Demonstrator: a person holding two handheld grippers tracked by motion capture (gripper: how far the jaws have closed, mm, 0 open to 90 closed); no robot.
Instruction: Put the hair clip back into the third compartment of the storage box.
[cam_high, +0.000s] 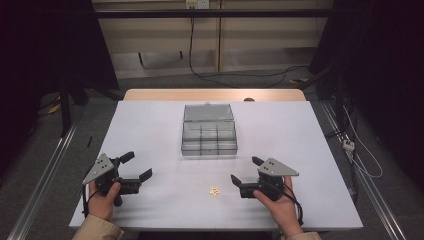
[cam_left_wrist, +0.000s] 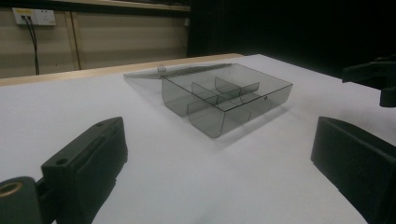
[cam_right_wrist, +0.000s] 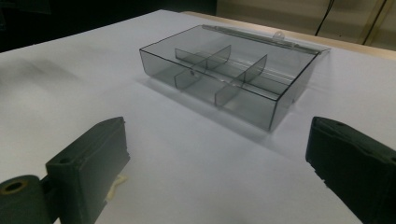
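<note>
While both hands are parked at the near edge of the bench (cam_high: 150, 125), nothing is being gripped at all. The left gripper (cam_high: 136, 166) is held by the left hand (cam_high: 102, 200) down at the near left, jaws spread wide and empty, resting low over the white surface. Over on the near right, the right gripper (cam_high: 246, 170) is held by the right hand (cam_high: 277, 205) in pretty much a mirrored pose, jaws also spread wide with nothing between them. A small pale yellow star-shaped piece (cam_high: 215, 191) can be seen lying flat on the bench between the two grippers, closer to the right one and just beside it, not touched by either. A bit of that same piece (cam_right_wrist: 114, 186) is peeking out from behind one jaw in the right gripper view. Farther back, around the middle of the bench, a smoky clear plastic organizer box (cam_high: 209, 137) is sat with its lid (cam_high: 208, 112) flipped open away from the person. Dividers are splitting it into compartments, and those look empty from both gripper views (cam_left_wrist: 224, 100) (cam_right_wrist: 229, 74). Beyond the far edge, cables (cam_high: 240, 75) are trailing over the floor
</note>
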